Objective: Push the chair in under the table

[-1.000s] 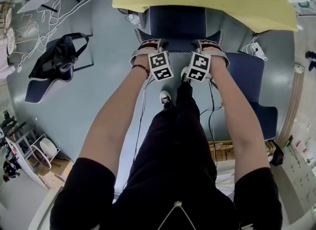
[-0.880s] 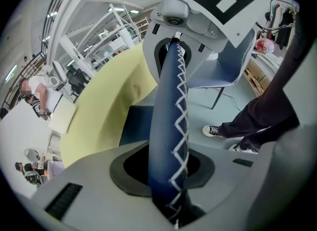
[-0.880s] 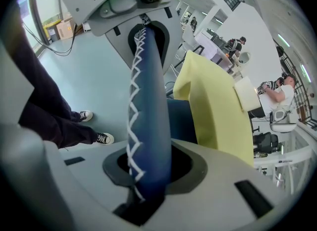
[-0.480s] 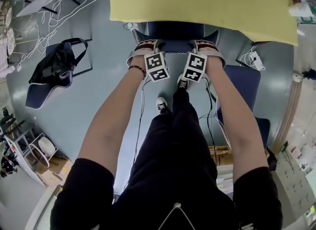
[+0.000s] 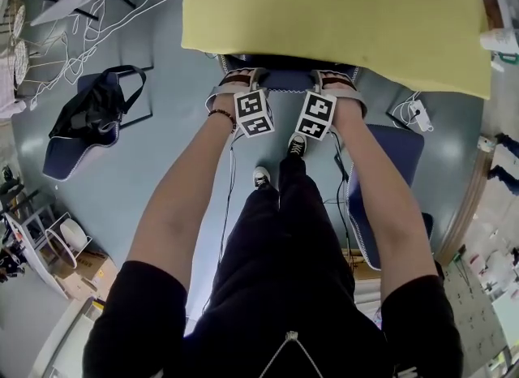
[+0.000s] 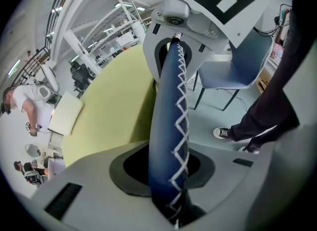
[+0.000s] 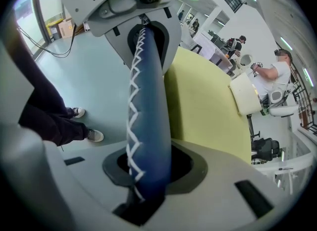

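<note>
The blue chair's backrest (image 5: 288,78) shows just at the near edge of the yellow table top (image 5: 324,3); its seat is hidden beneath the table. My left gripper (image 5: 242,81) and right gripper (image 5: 334,83) sit side by side on the backrest's top edge, each shut on it. In the left gripper view the blue padded edge with white zigzag stitching (image 6: 168,126) runs between the jaws of the left gripper (image 6: 171,180), and the table (image 6: 114,106) lies just beyond. The right gripper view shows the same edge (image 7: 148,106) clamped in the right gripper (image 7: 148,173), the table (image 7: 203,111) beside it.
A second blue chair (image 5: 389,157) stands right of my arms. Another chair carrying a black bag (image 5: 89,113) stands on the left. White cables (image 5: 97,27) and a power strip (image 5: 418,113) lie on the floor. The person's feet (image 5: 261,178) are behind the chair. People sit at desks in the background.
Both grippers and the chair back have moved toward the table. The seat, visible earlier, has slid out of sight under the yellow top. The person has stepped forward.
</note>
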Action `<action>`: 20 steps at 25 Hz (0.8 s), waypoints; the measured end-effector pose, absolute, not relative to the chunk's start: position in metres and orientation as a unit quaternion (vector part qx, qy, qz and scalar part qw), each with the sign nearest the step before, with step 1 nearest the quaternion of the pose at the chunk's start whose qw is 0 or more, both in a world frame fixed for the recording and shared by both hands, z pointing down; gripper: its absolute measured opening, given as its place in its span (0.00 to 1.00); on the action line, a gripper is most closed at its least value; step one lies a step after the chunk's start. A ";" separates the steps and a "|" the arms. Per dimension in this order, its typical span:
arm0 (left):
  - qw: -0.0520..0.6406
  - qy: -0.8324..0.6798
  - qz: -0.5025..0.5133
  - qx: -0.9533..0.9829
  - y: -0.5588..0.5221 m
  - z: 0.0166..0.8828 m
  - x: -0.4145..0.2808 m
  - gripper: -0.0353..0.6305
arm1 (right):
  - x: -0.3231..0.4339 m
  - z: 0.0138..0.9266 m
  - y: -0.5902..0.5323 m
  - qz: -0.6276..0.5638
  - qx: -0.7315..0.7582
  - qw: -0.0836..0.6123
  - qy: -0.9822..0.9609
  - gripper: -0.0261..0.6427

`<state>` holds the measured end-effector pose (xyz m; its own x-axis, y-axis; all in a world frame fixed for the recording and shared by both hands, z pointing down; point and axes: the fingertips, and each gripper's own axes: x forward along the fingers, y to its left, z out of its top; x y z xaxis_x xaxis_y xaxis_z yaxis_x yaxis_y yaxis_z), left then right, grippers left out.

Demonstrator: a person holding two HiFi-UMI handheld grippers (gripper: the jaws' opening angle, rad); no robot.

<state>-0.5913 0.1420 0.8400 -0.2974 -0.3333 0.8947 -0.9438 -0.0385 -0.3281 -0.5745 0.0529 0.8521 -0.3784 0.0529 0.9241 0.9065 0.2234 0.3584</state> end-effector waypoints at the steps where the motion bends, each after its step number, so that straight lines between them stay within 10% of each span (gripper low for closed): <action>1: 0.300 -0.624 0.508 0.511 0.142 0.840 -0.592 0.21 | -0.575 0.852 0.052 -0.507 -0.365 0.421 -0.658 0.19; 20: 0.320 -0.583 0.535 0.521 0.155 0.834 -0.577 0.25 | -0.555 0.843 0.060 -0.481 -0.372 0.465 -0.644 0.23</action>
<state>-0.5770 0.1552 0.8335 -0.2521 -0.2649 0.9308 -0.9498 -0.1166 -0.2904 -0.5547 0.0597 0.8429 -0.2911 0.0315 0.9562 0.9258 0.2614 0.2732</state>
